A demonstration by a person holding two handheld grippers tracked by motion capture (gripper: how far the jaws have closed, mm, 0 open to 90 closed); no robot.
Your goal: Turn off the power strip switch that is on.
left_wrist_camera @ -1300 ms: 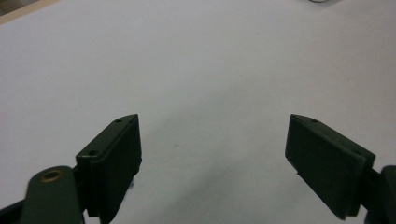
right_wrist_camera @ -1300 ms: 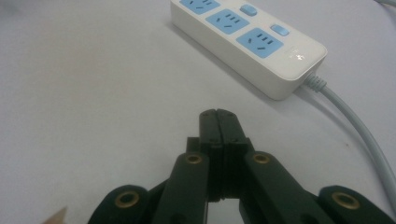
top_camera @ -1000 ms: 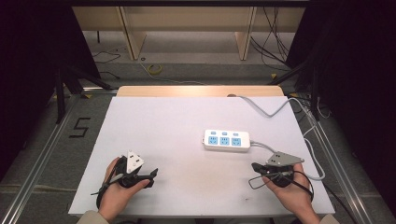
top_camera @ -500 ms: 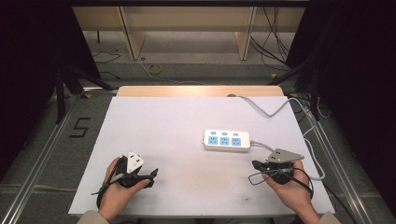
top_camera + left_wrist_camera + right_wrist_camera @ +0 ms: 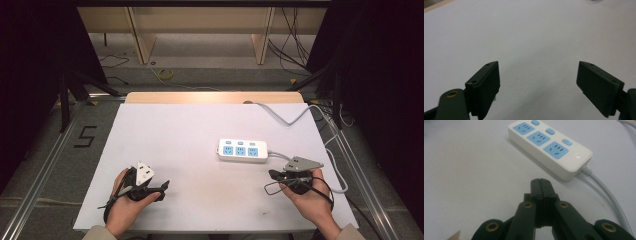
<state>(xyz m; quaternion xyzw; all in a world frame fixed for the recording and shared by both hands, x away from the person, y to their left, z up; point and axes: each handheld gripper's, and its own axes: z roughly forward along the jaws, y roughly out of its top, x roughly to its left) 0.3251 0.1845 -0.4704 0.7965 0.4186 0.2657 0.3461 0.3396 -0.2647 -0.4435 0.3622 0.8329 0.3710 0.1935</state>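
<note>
The power strip is laid flat mid-tabletop, sockets up for access. Right tongs are held just before it, fully closed, empty. Left tongs, well apart from it, are parked wide open, empty.

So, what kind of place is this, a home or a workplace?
Most likely a lab or recording workspace, not a home. A plain white table holds a single power strip, loose cables lie on the bare floor behind, and a taped number 5 marks the floor beside metal rails.
</note>
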